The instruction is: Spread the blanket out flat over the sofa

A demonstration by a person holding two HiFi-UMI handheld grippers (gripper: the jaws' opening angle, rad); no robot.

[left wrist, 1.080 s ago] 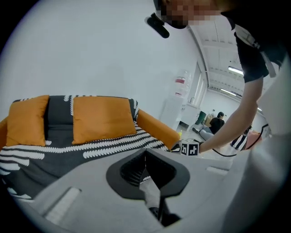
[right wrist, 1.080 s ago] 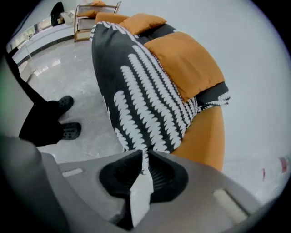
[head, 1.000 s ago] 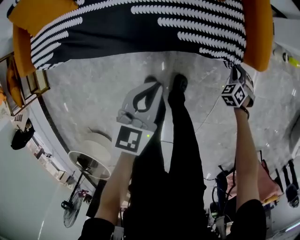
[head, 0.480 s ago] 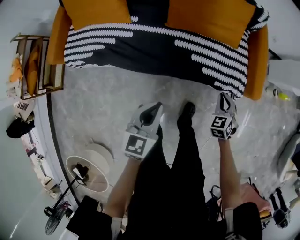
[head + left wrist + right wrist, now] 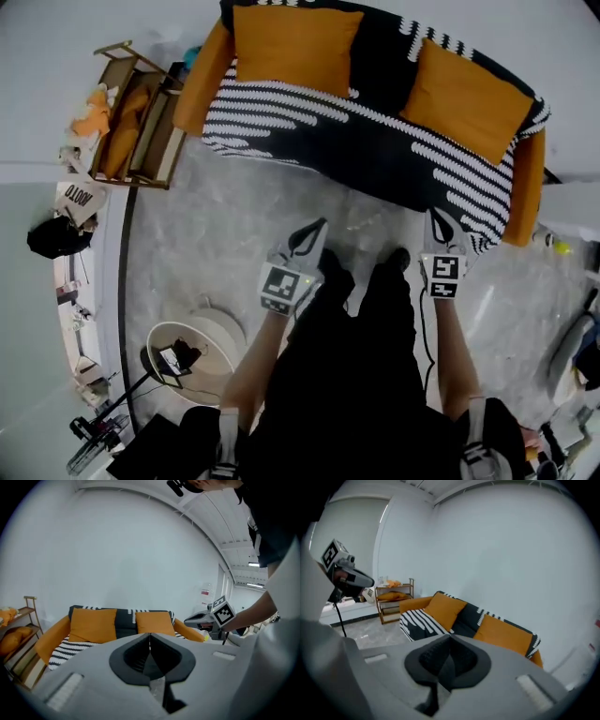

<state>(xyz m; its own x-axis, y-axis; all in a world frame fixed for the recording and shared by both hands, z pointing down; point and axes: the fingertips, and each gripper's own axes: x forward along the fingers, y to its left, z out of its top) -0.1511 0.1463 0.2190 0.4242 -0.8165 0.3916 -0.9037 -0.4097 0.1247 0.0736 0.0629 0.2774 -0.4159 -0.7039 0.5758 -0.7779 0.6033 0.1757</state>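
Black-and-white striped woven blanket (image 5: pixel 309 112) lies draped over the orange fabric sofa (image 5: pixel 199 89), seat and back. In front of the sofa, well apart from it, the left gripper (image 5: pixel 317 227) has its jaws together and empty, while the right gripper (image 5: pixel 437 219) has just been closing on nothing. Spreading looks finished. Next, at most, smooth any rumpled edge.

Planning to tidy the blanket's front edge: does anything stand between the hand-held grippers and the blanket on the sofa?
Nothing visible does. Only bare floor separates the left hand-held gripper and right hand-held gripper from the blanket on the sofa. The wooden shelf stands aside, beyond the sofa's end.
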